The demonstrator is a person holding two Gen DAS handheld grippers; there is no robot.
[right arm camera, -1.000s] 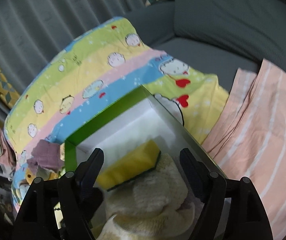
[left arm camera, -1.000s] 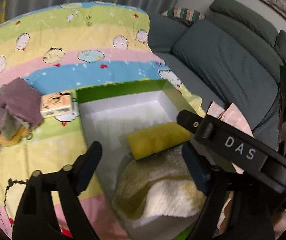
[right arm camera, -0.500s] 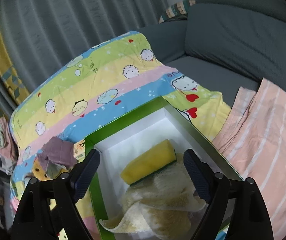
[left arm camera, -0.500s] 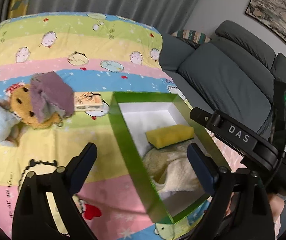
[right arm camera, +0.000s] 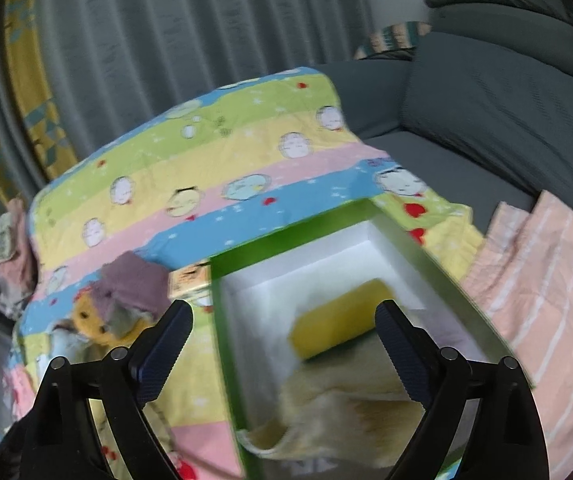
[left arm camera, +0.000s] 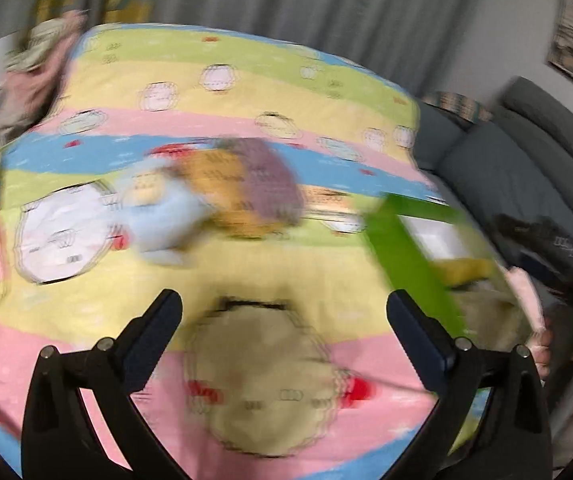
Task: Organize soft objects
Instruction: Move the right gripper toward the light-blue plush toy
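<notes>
A green box [right arm camera: 442, 268] with a white inside sits on the striped cartoon blanket [right arm camera: 206, 160]. It holds a yellow sponge [right arm camera: 338, 320] and a cream towel [right arm camera: 346, 412]. My right gripper [right arm camera: 282, 338] is open and empty above the box's near left edge. To the left lie an orange plush toy [right arm camera: 86, 316] under a purple cloth [right arm camera: 134, 284] and a small printed box [right arm camera: 190, 280]. The left wrist view is blurred. My left gripper [left arm camera: 284, 320] is open and empty over the blanket, with the purple cloth [left arm camera: 266, 180], a pale blue plush [left arm camera: 162, 216] and the green box [left arm camera: 406, 252] ahead.
A grey sofa [right arm camera: 486, 92] stands to the right. A pink striped cloth [right arm camera: 546, 280] lies beside the box on the right. Grey curtains [right arm camera: 166, 32] hang behind. Crumpled clothes [right arm camera: 6, 232] lie at the blanket's far left.
Both grippers have pulled back from the box and stayed open. My left gripper has swung left, so the plush toys and purple cloth are ahead and the box is at the right.
</notes>
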